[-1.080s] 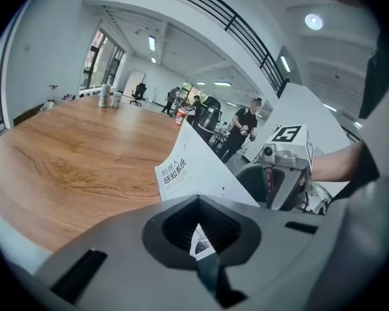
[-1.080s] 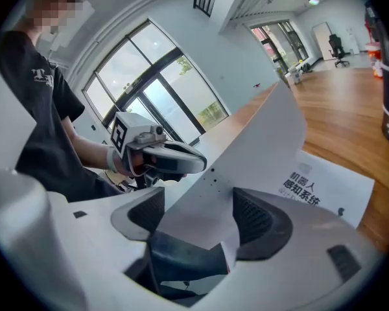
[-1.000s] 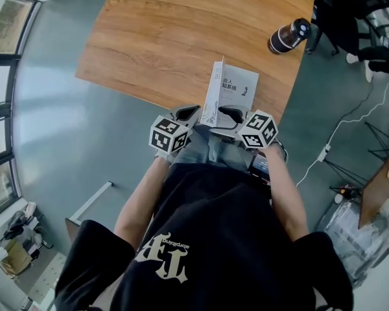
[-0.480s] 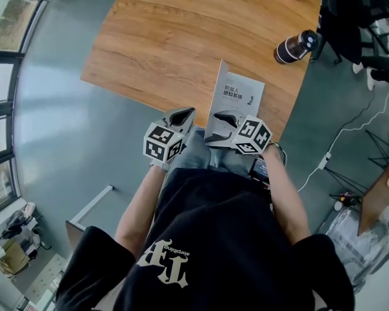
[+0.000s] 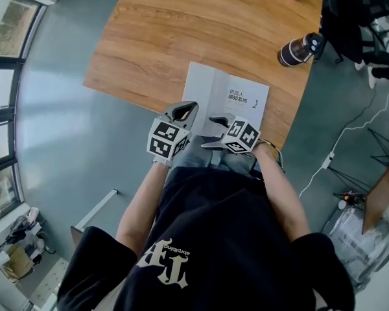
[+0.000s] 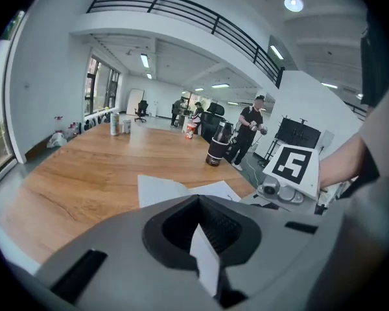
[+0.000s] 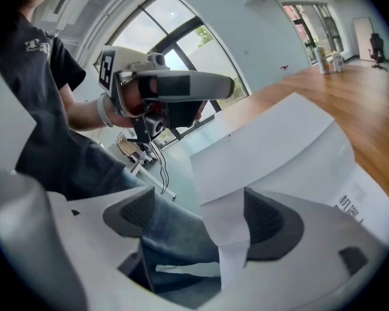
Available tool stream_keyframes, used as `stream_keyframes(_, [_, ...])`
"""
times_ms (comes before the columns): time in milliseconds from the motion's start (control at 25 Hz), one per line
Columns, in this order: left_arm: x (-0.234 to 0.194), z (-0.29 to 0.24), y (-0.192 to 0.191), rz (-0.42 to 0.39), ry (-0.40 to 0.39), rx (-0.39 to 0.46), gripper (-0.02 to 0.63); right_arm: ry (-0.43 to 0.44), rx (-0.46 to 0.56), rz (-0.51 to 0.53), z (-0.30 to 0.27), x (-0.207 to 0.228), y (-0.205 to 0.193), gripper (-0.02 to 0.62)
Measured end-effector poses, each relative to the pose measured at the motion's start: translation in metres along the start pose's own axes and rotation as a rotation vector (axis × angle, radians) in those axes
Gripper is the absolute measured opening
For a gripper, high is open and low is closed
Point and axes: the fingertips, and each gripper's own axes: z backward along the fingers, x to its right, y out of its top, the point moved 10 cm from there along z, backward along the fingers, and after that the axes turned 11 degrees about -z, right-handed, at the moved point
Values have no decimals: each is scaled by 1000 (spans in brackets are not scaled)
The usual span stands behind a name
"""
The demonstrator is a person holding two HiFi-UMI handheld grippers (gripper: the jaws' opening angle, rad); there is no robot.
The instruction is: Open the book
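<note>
**Open book at the near edge of the table.** The book (image 5: 223,99) is lying open on the wooden table (image 5: 181,31), at its near edge and close to the near right corner, directly in front of the person. A dark bottle (image 5: 298,49) is standing well apart from it at the table's far right.

**Step in hand.** Judging by the two leaves now facing up, the opening itself is all but done and the letting-go is under way. The right gripper (image 5: 211,129) is hanging at the book's near edge. Its jaws have just been opening and are now standing wide. The near corner of a white leaf is reaching in between them, but neither pad is pressing on it. The left gripper (image 5: 185,111) is hovering just beside the book's near left corner with its jaws together and nothing of the book between them.

**Next move.** The right gripper probably needs to be drawn back clear of the leaf without dragging it. The left may need to press the turned leaf down, since it could spring back.

**Appearance.** The book is showing as thin and white, more a booklet than a bound volume. The right-hand leaf is carrying a few lines of dark print, while the left-hand leaf is blank and arching slightly rather than lying flat.
</note>
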Motion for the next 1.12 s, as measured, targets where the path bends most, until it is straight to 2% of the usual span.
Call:
stream_keyframes(240, [-9,-62,-42,53,-101,-120,6,-91,6,-63,5,15,-10,399])
stream_keyframes(400, [-9,-93,-59,39,-165,-196,6,-159,61,-139,33,21,-27,398])
stream_keyframes(640, [-6,-118,-69,-5,-223,-287,6,-350,180,-243,78,28,-56,392])
stream_keyframes(760, [-8,-126,-75,-14,-221,-336,6,-469,257,-308,98,32,-70,267])
stream_keyframes(800, [-9,-128,-75,-17,-218,-351,6,-505,284,-335,104,34,-74,248])
stream_keyframes(920, [-11,-134,-78,-29,-210,-396,6,-605,327,-411,117,41,-87,244])
stream_keyframes(960, [-12,-136,-80,-27,-210,-409,6,-635,330,-433,120,43,-91,223])
stream_keyframes(1120, [-12,-143,-82,-19,-216,-443,6,-721,335,-501,126,52,-106,210])
